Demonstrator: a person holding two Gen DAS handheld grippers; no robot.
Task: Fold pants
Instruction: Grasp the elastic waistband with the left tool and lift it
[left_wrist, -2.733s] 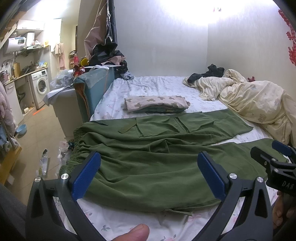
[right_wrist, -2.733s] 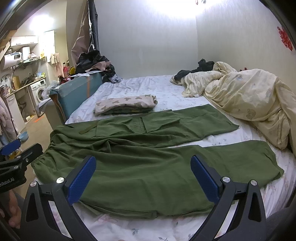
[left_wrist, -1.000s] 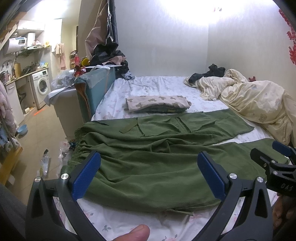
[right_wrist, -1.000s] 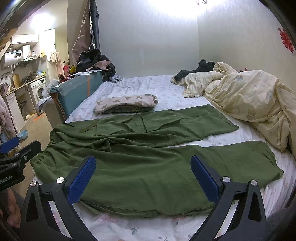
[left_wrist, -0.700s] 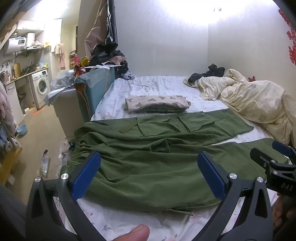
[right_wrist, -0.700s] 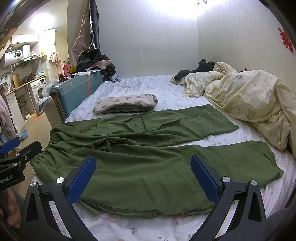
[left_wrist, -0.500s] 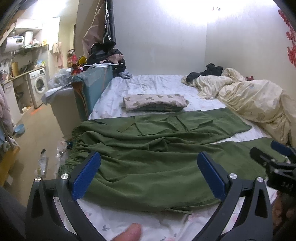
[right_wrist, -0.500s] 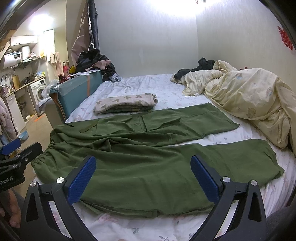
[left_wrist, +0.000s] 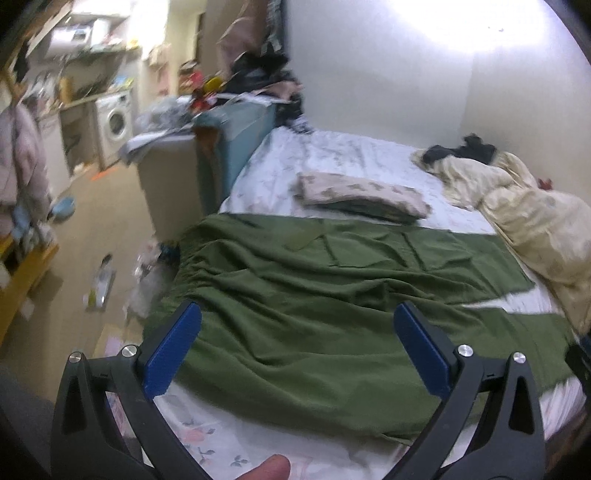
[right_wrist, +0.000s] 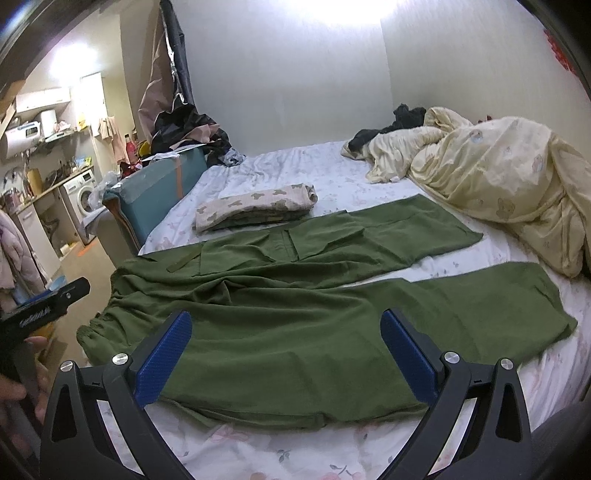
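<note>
Green pants (left_wrist: 332, 295) (right_wrist: 295, 306) lie spread flat on the bed, waistband at the left edge, two legs running to the right with a strip of sheet between them. My left gripper (left_wrist: 297, 328) hovers open above the near side of the pants, close to the waistband. Over the near leg my right gripper (right_wrist: 286, 334) is open too, with nothing between its blue pads. The left gripper's body (right_wrist: 44, 306) shows at the left edge of the right wrist view, a hand under it.
A folded patterned cloth (right_wrist: 255, 208) lies on the white floral sheet (right_wrist: 332, 184) beyond the pants. A cream duvet (right_wrist: 509, 177) is heaped at the right. Left of the bed stand a teal box (left_wrist: 236, 133), a washing machine (left_wrist: 114, 122) and floor clutter.
The left gripper has swung and tilted leftward, bringing the waistband and floor more into view; its image is blurred. The right gripper has tilted slightly. The pants have not moved.
</note>
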